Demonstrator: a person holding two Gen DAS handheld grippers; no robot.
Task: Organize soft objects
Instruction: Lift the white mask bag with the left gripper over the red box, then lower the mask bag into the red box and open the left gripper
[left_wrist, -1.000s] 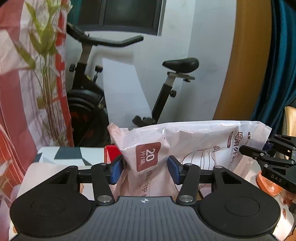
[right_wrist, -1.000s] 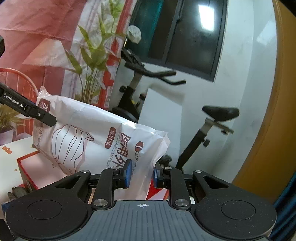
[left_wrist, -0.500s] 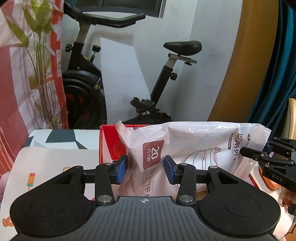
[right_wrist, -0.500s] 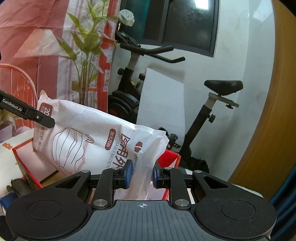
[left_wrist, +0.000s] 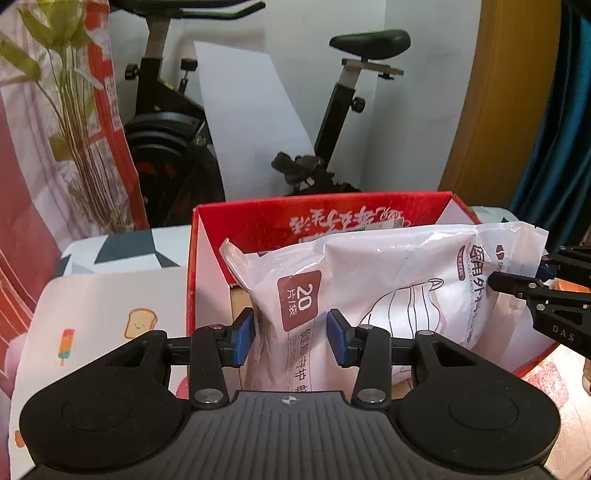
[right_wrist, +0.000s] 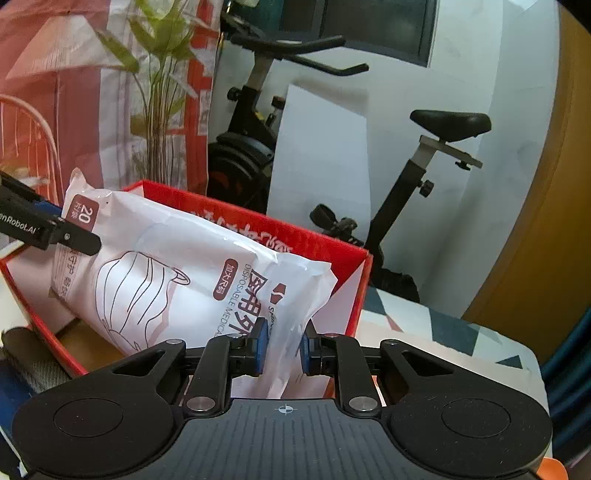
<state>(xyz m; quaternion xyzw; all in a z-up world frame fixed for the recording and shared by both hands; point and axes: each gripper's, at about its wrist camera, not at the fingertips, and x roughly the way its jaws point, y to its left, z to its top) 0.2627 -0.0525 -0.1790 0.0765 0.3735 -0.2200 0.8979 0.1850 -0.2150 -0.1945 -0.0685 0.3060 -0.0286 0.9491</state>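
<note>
A white plastic pack of disposable face masks hangs between my two grippers, partly down inside an open red cardboard box. My left gripper is shut on the pack's end with the "20" label. My right gripper is shut on the other end of the pack, over the box. The right gripper also shows at the right edge of the left wrist view. The box floor under the pack is mostly hidden.
The box stands on a table with a cartoon-print cloth. An exercise bike and a white board stand behind it. A plant-print banner is at the left, a blue curtain at the right.
Both grippers have lowered the mask pack from above the box down into it. The box walls now rise around the pack. Both grips stay shut.
</note>
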